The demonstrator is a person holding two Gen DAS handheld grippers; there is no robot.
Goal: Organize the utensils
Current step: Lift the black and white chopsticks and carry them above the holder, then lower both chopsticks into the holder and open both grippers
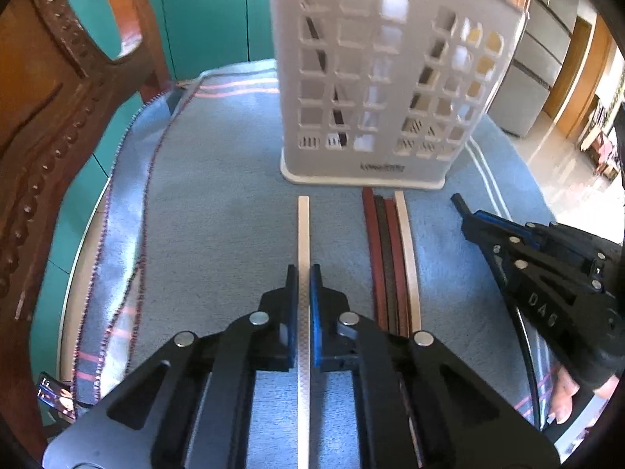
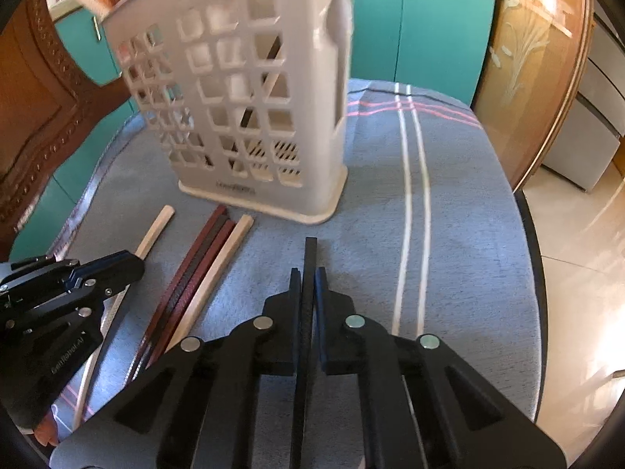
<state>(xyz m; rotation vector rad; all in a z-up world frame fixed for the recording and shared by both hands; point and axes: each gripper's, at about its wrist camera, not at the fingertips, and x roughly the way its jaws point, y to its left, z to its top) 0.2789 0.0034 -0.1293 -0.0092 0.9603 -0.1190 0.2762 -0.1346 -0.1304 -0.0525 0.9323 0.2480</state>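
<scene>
A white perforated utensil holder (image 1: 384, 78) stands upright on the blue cloth, with a few sticks inside; it also shows in the right wrist view (image 2: 242, 97). My left gripper (image 1: 304, 273) is shut on a cream chopstick (image 1: 303, 226) that points at the holder. My right gripper (image 2: 309, 275) is shut on a black chopstick (image 2: 309, 258). Several loose chopsticks, dark red, black and cream (image 1: 390, 258), lie side by side between the grippers, also seen in the right wrist view (image 2: 203, 269). The left gripper (image 2: 129, 265) shows at the right wrist view's left; the right gripper (image 1: 465, 209) at the left wrist view's right.
A blue striped cloth (image 2: 449, 234) covers a round table. A carved wooden chair back (image 1: 58, 109) stands at the left. Teal cabinets (image 2: 422, 35) are behind. The table edge (image 2: 535, 234) drops to a tiled floor at the right.
</scene>
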